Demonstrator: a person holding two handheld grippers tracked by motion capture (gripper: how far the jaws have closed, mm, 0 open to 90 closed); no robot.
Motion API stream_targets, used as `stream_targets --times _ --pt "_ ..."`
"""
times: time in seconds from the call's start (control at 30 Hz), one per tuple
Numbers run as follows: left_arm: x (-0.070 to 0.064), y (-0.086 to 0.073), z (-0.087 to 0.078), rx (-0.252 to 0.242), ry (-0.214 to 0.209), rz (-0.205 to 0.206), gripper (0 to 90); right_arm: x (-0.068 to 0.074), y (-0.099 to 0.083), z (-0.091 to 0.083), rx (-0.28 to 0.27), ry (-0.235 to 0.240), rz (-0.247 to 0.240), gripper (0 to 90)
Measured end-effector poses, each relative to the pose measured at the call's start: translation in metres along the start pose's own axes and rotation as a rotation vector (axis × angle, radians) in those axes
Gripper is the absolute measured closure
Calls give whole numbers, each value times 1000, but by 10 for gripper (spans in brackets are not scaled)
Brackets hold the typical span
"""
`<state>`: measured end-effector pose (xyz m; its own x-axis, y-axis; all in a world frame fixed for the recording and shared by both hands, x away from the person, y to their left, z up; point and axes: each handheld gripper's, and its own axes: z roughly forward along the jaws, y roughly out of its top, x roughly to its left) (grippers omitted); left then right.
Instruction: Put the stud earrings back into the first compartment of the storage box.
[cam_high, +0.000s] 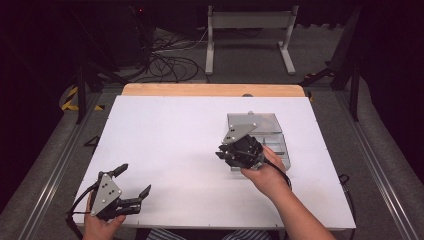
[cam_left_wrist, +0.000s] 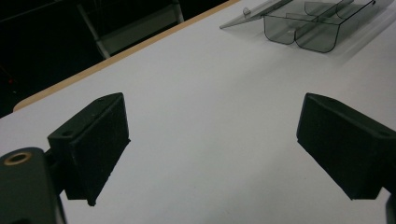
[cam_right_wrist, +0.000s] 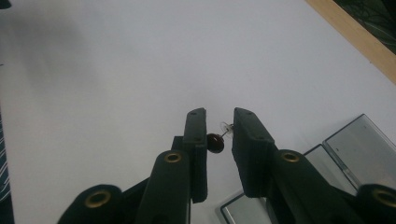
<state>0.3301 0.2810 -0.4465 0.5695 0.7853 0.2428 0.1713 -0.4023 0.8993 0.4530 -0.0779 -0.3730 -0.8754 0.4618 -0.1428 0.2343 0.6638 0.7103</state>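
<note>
My right gripper (cam_right_wrist: 218, 135) is shut on a small stud earring (cam_right_wrist: 215, 142). Its dark red bead rests against one jaw and its clear backing against the other. In the high view the right gripper (cam_high: 223, 152) hovers over the left edge of a clear grey compartment box (cam_high: 272, 131) with its lid folded open. That box (cam_right_wrist: 357, 147) lies just beside and below the jaws. My left gripper (cam_high: 134, 180) stands open near the front left corner of the white table (cam_high: 170, 130), nothing between its jaws (cam_left_wrist: 212, 149). The box (cam_left_wrist: 303, 28) lies far ahead of it.
A wooden strip (cam_high: 212, 90) runs along the table's far edge. Beyond it stand a white metal frame (cam_high: 250, 30) and loose cables (cam_high: 170, 62) on the floor. Black stands flank the table on both sides.
</note>
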Motion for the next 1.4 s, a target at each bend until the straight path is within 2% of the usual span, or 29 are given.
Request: stream_targets --times 0.43,0.87,1.0,1.4 --pt "0 0 0 1 -1 -2 99 -36 -10 7 25 -36 107 762" --pt "0 0 0 0 -1 -4 98 -67 -23 28 71 -72 213 762" --pt "0 0 0 0 -1 -1 98 -74 -28 35 104 -86 226 762" --pt "1 0 0 1 0 -3 98 -88 -45 62 220 -84 267 761"
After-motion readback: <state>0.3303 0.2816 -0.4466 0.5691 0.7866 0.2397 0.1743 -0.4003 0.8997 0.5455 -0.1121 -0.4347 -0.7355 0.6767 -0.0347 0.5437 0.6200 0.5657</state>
